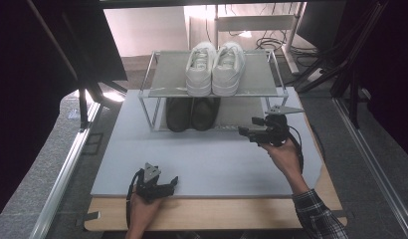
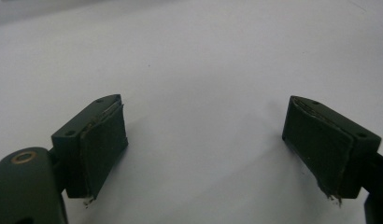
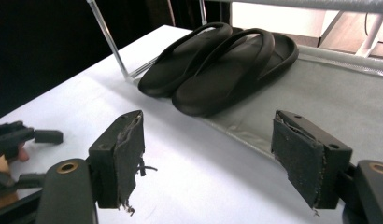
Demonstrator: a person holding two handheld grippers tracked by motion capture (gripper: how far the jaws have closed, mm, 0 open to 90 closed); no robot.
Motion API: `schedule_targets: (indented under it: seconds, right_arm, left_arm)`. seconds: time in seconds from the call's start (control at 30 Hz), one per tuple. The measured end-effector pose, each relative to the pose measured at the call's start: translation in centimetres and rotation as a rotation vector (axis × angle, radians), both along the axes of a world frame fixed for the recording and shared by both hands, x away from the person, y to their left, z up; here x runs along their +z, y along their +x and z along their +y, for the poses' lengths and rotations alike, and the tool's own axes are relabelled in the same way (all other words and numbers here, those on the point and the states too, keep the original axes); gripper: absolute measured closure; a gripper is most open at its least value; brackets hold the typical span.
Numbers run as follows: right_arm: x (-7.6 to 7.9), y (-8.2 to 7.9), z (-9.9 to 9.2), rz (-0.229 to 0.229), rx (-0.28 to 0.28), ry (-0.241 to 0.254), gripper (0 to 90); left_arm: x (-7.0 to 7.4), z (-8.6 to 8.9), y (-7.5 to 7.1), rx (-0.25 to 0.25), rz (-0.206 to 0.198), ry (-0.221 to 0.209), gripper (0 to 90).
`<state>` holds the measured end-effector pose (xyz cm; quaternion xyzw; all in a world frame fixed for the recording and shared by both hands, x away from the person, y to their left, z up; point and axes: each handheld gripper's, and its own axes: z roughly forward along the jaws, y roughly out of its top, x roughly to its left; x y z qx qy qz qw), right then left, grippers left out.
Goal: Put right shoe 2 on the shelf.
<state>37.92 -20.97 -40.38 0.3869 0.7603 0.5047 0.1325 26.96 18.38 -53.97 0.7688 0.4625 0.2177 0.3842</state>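
Here the black slippers [image 3: 217,65] lie side by side on the lower shelf of the shoe rack [image 1: 157,89], toes to the front edge, a placement that looks meant to pair them beneath the white sneakers [image 1: 214,67] on the upper shelf, leaving each pair its own tier. In the high view the rack stands at twelve o'clock on the desk [image 1: 212,159]. The right gripper [image 1: 248,130] sits at about four o'clock from the slippers, near the shelf edge, its jaws wide apart with nothing between them and touching nothing. The left gripper [image 1: 173,183] rests at six o'clock by the near desk edge, likewise spread open and empty, well apart from the rack
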Motion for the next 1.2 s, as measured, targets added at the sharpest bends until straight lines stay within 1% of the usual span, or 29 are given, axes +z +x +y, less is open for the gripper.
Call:
schedule_targets:
  seconds: [0.1, 0.33, 0.43, 0.47, 0.57, 0.6, 0.63, 0.7, 0.8, 0.87, 0.9, 0.93, 0.97, 1.03, 1.07, 1.1, 1.2]
  right_arm:
    - [-0.2, -0.3, -0.2, -0.003, 0.004, -0.007, 23.0]
    - [-1.0, -1.5, -0.9, -0.003, 0.013, -0.064, 19.0]
    - [-1.5, -2.0, -1.2, -0.019, 0.016, -0.094, 15.0]
    - [-1.7, -2.2, -1.2, -0.023, 0.018, -0.109, 14.8]
    - [-2.2, -2.7, -1.5, -0.029, 0.023, -0.132, 14.0]
    - [-2.6, -3.1, -1.8, -0.030, 0.028, -0.144, 13.6]
    - [-2.6, -3.1, -1.8, -0.030, 0.028, -0.144, 13.6]
    - [-3.1, -3.4, -2.0, -0.037, 0.034, -0.168, 13.3]
    - [-3.7, -3.9, -2.4, -0.040, 0.037, -0.185, 12.2]
    - [-4.1, -4.2, -2.7, -0.042, 0.033, -0.193, 10.5]
    - [-4.6, -4.5, -3.1, -0.042, 0.027, -0.192, 8.8]
    - [-4.6, -4.5, -3.1, -0.042, 0.027, -0.192, 8.8]
    - [-5.1, -4.8, -3.3, -0.037, 0.021, -0.181, 7.2]
    - [-5.7, -5.2, -3.7, -0.027, 0.015, -0.179, 5.7]
    - [-5.7, -5.2, -3.7, -0.027, 0.015, -0.179, 5.7]
    - [-6.4, -5.6, -4.0, -0.021, 0.009, -0.182, 4.8]
    - [-7.3, -6.2, -4.4, -0.013, -0.002, -0.175, 4.2]
  left_arm:
    - [0.0, 0.0, 0.0, 0.000, 0.000, 0.000, 13.3]
    - [0.0, 0.0, 0.0, -0.001, -0.001, 0.002, 13.3]
    - [0.0, 0.0, 0.0, 0.000, -0.001, 0.002, 13.3]
    - [0.0, 0.0, 0.0, 0.000, -0.001, 0.001, 13.3]
    - [0.0, 0.0, 0.0, 0.002, 0.000, -0.001, 13.3]
    - [0.0, 0.0, 0.0, 0.002, 0.000, -0.002, 13.3]
    - [0.0, 0.0, 0.0, 0.002, 0.000, -0.001, 13.3]
    - [0.0, 0.0, 0.0, 0.002, 0.000, -0.001, 13.3]
    - [0.0, 0.0, 0.0, -0.001, -0.001, 0.002, 13.3]
    - [0.0, 0.0, 0.0, 0.001, 0.000, -0.001, 13.3]
    - [0.0, 0.0, 0.0, 0.001, 0.000, 0.000, 13.3]
    - [0.0, 0.0, 0.0, 0.001, 0.000, 0.000, 13.3]
    - [0.0, 0.0, 0.0, 0.001, 0.000, 0.000, 13.3]
    - [0.0, 0.0, 0.0, 0.001, 0.000, 0.000, 13.3]
    - [0.0, 0.0, 0.0, 0.001, 0.000, 0.000, 13.3]
    - [0.0, 0.0, 0.0, 0.001, 0.000, 0.000, 13.3]
    - [0.0, 0.0, 0.0, 0.002, 0.000, 0.000, 13.3]
